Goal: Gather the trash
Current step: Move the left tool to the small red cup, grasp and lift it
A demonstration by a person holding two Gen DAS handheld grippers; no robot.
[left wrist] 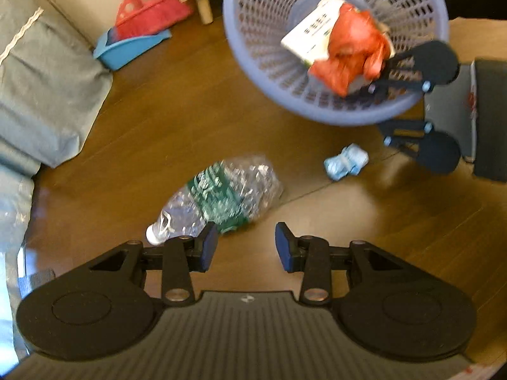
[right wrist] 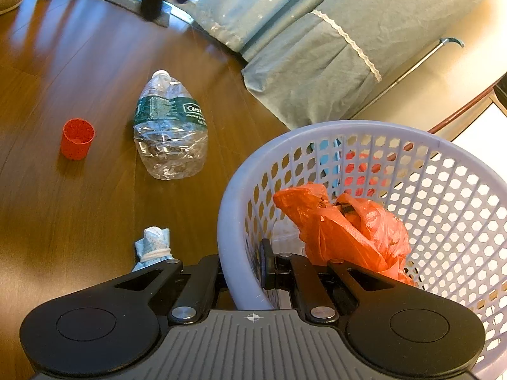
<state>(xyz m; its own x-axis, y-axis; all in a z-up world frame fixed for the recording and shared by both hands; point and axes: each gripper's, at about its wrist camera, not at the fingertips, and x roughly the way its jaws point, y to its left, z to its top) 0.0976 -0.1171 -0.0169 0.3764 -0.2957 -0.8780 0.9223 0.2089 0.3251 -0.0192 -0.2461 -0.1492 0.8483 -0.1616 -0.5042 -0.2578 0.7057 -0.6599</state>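
Observation:
A crushed clear plastic bottle (left wrist: pixel 218 196) (right wrist: pixel 169 126) with a green label lies on the wooden floor. My left gripper (left wrist: pixel 246 247) hovers just short of it, open, with nothing between its blue pads. A lavender mesh basket (left wrist: pixel 253 60) (right wrist: pixel 236 221) holds an orange plastic bag (left wrist: pixel 355 50) (right wrist: pixel 345 228) and a white box (left wrist: pixel 312 31). My right gripper (right wrist: pixel 242 266) (left wrist: pixel 385 110) is shut on the basket's rim, one finger inside and one outside. A crumpled light-blue mask (left wrist: pixel 346 161) (right wrist: pixel 153 247) lies beside the basket. A small red cup (right wrist: pixel 77 139) stands left of the bottle.
A grey-green bed cover (left wrist: pixel 41 88) (right wrist: pixel 301 57) hangs down to the floor. A red broom in a blue dustpan (left wrist: pixel 139 28) leans at the wall near a wooden furniture leg (left wrist: pixel 204 8). A dark box (left wrist: pixel 475 114) sits to the right.

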